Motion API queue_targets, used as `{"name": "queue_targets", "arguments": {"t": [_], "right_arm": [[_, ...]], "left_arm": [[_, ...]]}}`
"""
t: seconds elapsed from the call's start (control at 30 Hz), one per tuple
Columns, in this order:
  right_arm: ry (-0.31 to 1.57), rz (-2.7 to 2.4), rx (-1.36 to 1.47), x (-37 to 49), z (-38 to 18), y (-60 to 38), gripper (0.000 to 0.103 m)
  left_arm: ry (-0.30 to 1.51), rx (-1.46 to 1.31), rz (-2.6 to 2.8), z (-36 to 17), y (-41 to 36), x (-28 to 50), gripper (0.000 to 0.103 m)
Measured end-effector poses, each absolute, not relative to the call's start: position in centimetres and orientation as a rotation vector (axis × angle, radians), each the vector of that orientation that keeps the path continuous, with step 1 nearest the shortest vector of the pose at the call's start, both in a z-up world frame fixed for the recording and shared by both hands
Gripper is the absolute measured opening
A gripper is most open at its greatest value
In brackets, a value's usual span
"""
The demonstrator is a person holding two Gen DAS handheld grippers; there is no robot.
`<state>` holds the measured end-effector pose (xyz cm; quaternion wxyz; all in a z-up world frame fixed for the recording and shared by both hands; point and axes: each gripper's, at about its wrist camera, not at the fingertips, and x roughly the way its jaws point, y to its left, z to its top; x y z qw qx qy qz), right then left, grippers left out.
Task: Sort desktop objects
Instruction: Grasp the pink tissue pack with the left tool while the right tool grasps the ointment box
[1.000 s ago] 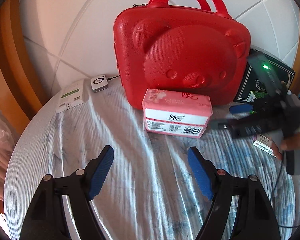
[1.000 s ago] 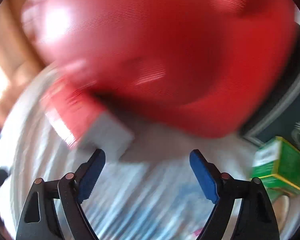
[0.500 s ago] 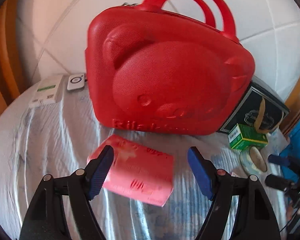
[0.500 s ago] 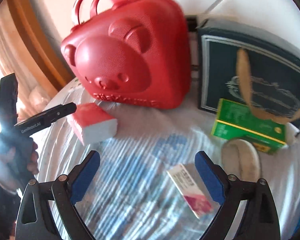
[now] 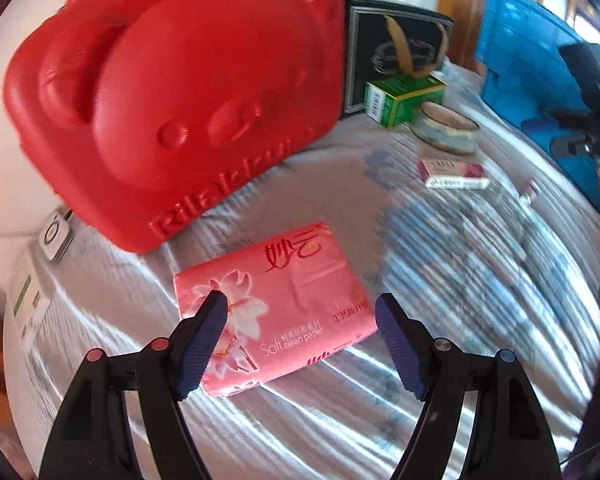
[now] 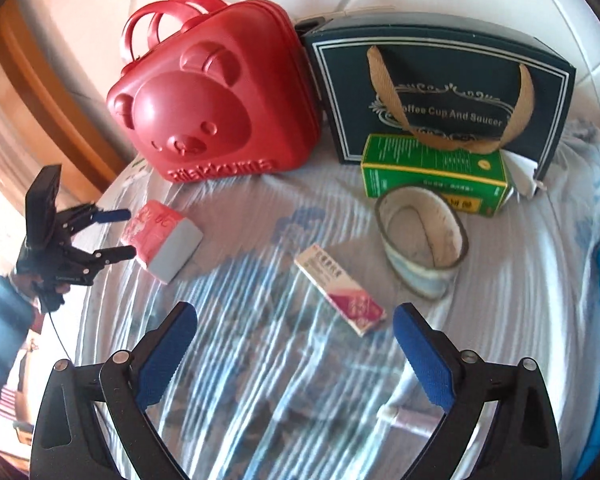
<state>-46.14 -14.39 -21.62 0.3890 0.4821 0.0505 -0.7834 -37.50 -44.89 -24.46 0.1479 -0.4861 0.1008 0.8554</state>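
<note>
**Tissue pack sits between the left jaws**

Left wrist view: we see the left hand-held gripper [image 5: 300, 334] wide and empty over the pink tissue pack [image 5: 274, 306], lower centre on the worktop [image 5: 480, 280]; its long axis runs across the jaws, lower left to upper right.

Right wrist view: the right hand-held gripper [image 6: 294, 354] is wide and empty; the small carton [image 6: 340, 290] lies just ahead, the pack far left.

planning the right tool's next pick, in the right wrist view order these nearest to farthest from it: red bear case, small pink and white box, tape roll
1. small pink and white box, just ahead of the right tool, centre.
2. tape roll, farther back, to the right.
3. red bear case, farthest, back left by the wall.
</note>
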Motion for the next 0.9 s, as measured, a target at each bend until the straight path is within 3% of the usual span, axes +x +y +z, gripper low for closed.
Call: {"name": "queue_targets", "arguments": {"t": [0.1,0.2,0.43,0.63,0.9], "right_arm": [[0.124,-1.995,1.237,-45.5,-21.5,-14.6,0.1],[0.115,-2.015,1.238,-45.2,-21.0,-14.5,0.1],[0.108,-2.05,1.283,-45.9,-21.7,-14.7,0.101],[0.202,-2.004,1.311,-46.0,-23.1,-17.1,0.101],[0.229,-1.992,1.251,-45.5,-21.7,-18.0,0.101]], "left_arm": [[0.456,-1.433,2.313,-24.9,-44.2,-38.2,0.076],[0.497,-1.453,2.294,-25.4,-44.7,-38.3,0.076],[0.364,-1.467,2.373,-26.1,-48.7,-36.0,0.076],[0.126,-1.483,2.379,-28.3,-50.9,-36.6,0.076],[-0.01,-1.294,2.124,-27.4,-43.3,-33.1,0.076]]}}
